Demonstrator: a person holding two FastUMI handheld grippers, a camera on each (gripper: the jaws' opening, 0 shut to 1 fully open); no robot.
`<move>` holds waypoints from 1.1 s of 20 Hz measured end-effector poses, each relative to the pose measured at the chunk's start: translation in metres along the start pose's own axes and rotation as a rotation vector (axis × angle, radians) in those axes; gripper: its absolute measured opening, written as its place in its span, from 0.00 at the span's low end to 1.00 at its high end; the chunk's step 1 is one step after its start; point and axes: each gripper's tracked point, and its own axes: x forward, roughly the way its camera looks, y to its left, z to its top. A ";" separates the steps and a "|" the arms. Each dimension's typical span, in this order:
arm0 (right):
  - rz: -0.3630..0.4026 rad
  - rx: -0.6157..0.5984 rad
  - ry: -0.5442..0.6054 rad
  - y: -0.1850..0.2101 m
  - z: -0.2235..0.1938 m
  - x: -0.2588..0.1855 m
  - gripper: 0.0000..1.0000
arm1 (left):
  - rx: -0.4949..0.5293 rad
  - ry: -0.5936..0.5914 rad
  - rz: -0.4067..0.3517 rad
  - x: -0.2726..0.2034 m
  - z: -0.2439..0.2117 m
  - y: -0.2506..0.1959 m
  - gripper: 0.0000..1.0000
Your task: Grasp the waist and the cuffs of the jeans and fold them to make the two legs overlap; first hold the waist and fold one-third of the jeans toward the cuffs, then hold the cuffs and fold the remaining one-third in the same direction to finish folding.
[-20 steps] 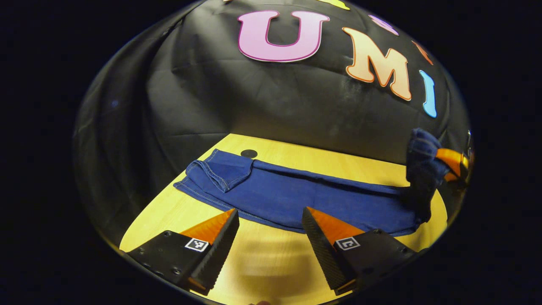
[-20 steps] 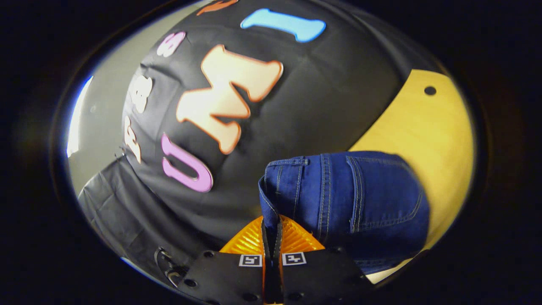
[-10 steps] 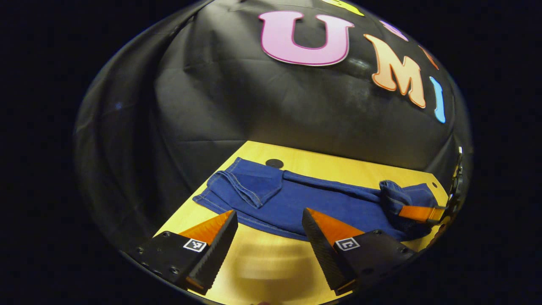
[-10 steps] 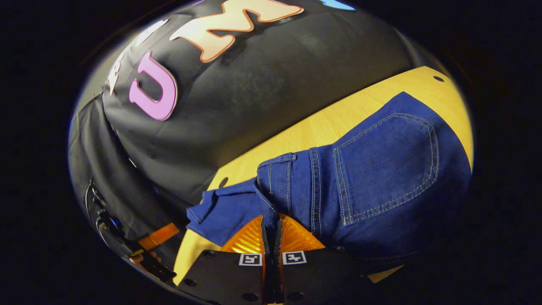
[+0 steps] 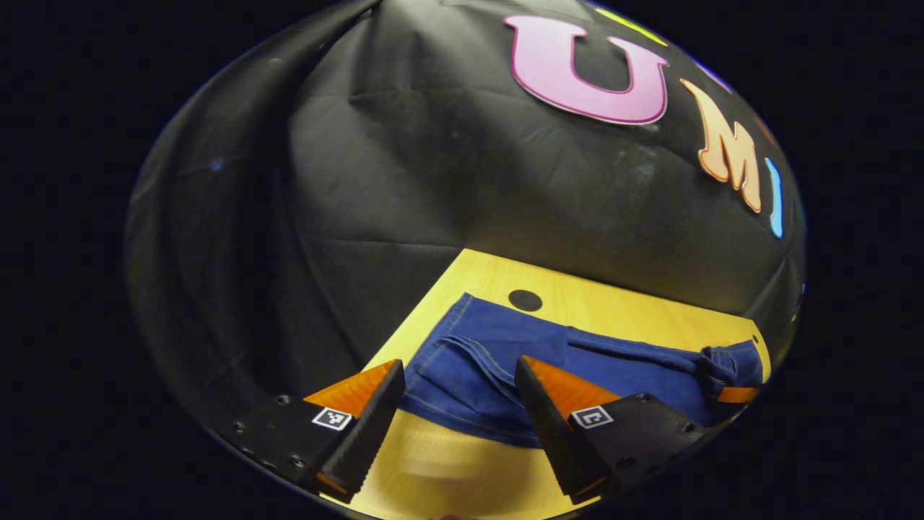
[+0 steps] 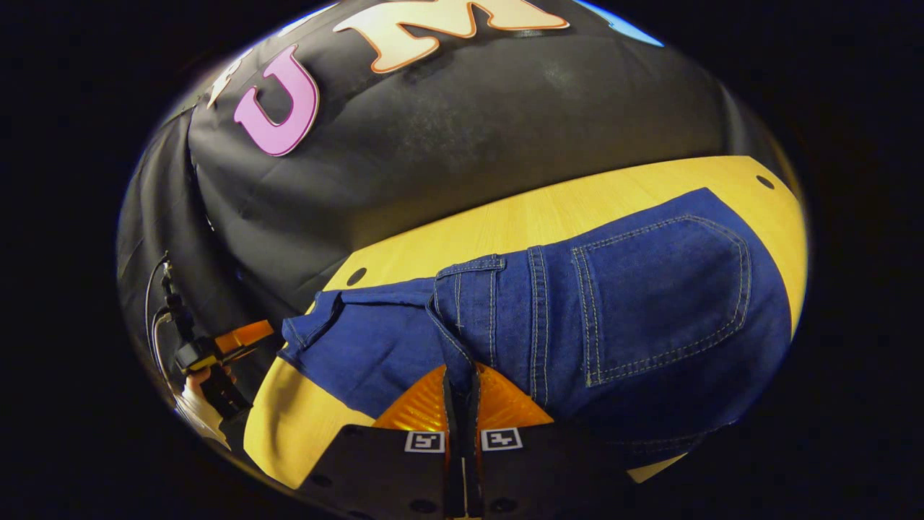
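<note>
- Hovering wide open over the table (image 5: 462,469) in the left gripper view: left gripper (image 5: 458,386), nothing held, cuff end of the jeans (image 5: 491,368) lying just ahead between the fingertips.
- Clamped tight on the waist (image 6: 469,303) in the right gripper view: right gripper (image 6: 462,393) (back pocket (image 6: 660,296) up, to its right).

Each gripper has two wedge-shaped fingers (image 5: 375,404) with ribbed inner faces, tapering to a point. Behind the fingers sits a dark, flat body (image 6: 393,477) studded with small screws, with one square black-and-white marker (image 5: 331,418) at the base of each finger. Thin cables (image 6: 155,318) loop behind the farther gripper (image 6: 216,347).
</note>
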 end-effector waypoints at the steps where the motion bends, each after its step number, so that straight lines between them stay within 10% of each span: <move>1: -0.007 -0.002 0.005 0.000 0.000 0.000 0.07 | 0.007 0.011 -0.006 0.005 -0.004 0.002 0.94; 4: 0.080 0.029 0.008 0.021 0.002 -0.002 0.25 | 0.018 0.063 -0.018 0.015 -0.023 0.002 0.94; 7: 0.095 0.017 0.000 0.030 0.002 -0.009 0.80 | 0.014 0.068 -0.014 0.021 -0.024 0.004 0.94; 11: 0.075 0.048 -0.038 0.028 0.027 -0.033 0.98 | 0.058 0.089 -0.018 0.023 -0.032 0.004 0.93; 19: -0.103 0.161 -0.264 -0.044 0.115 -0.111 0.97 | 0.125 0.144 -0.087 0.021 -0.033 -0.004 0.88; 22: -0.122 0.190 -0.320 -0.055 0.132 -0.137 0.97 | 0.093 0.139 -0.146 0.021 -0.026 -0.019 0.54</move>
